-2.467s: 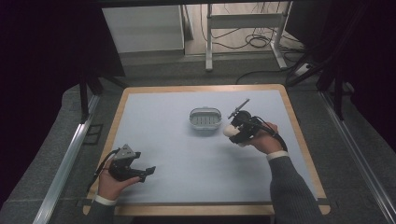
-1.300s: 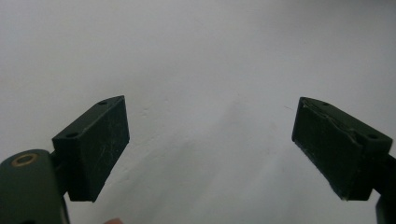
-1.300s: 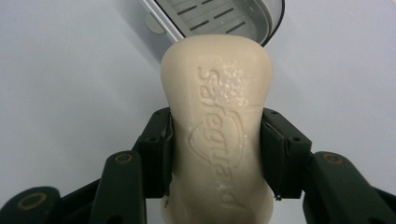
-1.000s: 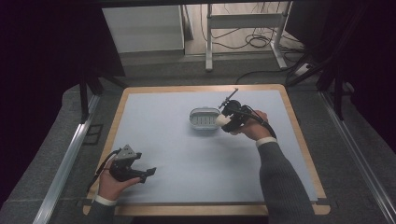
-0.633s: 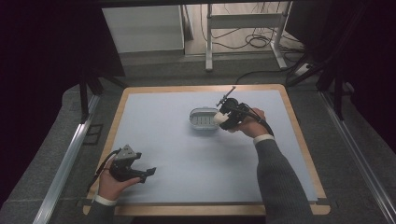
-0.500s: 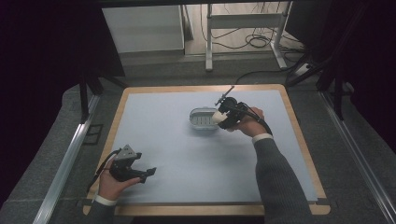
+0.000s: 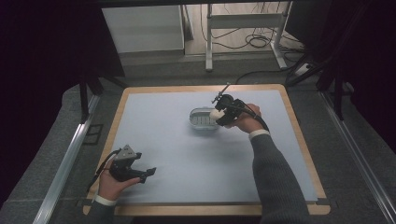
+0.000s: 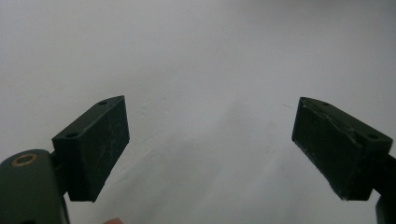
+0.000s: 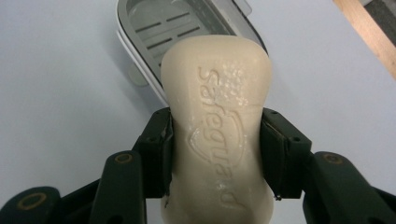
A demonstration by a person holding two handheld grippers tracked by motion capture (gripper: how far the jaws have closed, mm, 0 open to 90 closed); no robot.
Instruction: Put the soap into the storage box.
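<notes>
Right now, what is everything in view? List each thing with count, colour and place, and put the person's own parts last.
soap bar: one, cream, stamped lettering, clamped between the right gripper's jaws, over the near end of the soap dish.
soap dish: one, pale grey with a slotted insert, on the mat right of centre.
mat: one, light blue-grey, covering the table top.
table: one, wooden edge showing around the mat.
white cabinet: one, on the floor beyond the table.
metal stand: one, pale, with cables on the floor behind it.
left gripper: one, black, jaws wide open with nothing between them, low over the mat near the table's front left.
right gripper: one, black, shut on the soap bar.
sleeve: one, grey, on the right arm.
</notes>
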